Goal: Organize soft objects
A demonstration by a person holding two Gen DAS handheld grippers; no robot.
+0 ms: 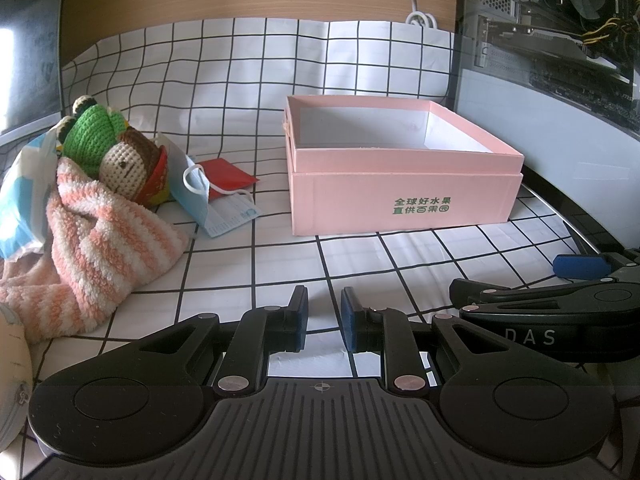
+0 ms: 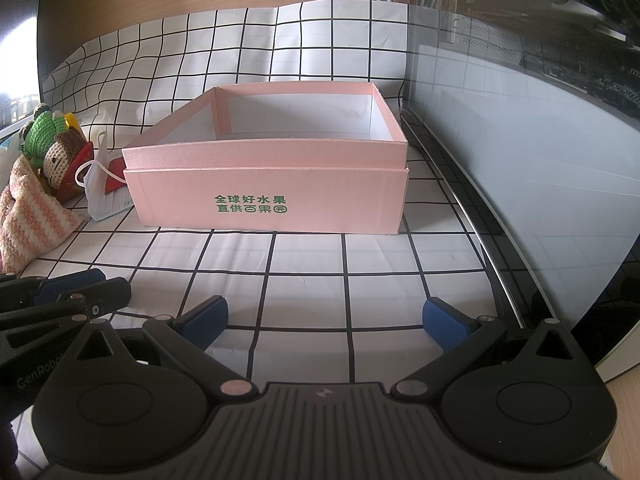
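An empty pink box (image 1: 404, 196) with green print stands on the checked cloth; it also shows in the right wrist view (image 2: 272, 196). At the left lies a pile: a pink-and-white striped towel (image 1: 100, 248), a green crochet toy (image 1: 94, 128), a brown crochet monkey (image 1: 128, 160), a blue face mask (image 1: 196, 188) and a red packet (image 1: 226, 174). My left gripper (image 1: 324, 320) is empty, its jaws a narrow gap apart, low over the cloth in front of the box. My right gripper (image 2: 326, 320) is wide open and empty, before the box.
A glass-sided computer case (image 2: 520, 140) stands along the right edge. A wooden wall with a white cable (image 1: 416, 16) is behind. A blue-and-white plastic pack (image 1: 24, 192) lies at the far left. The right gripper's fingers (image 1: 576, 268) show at the left view's right side.
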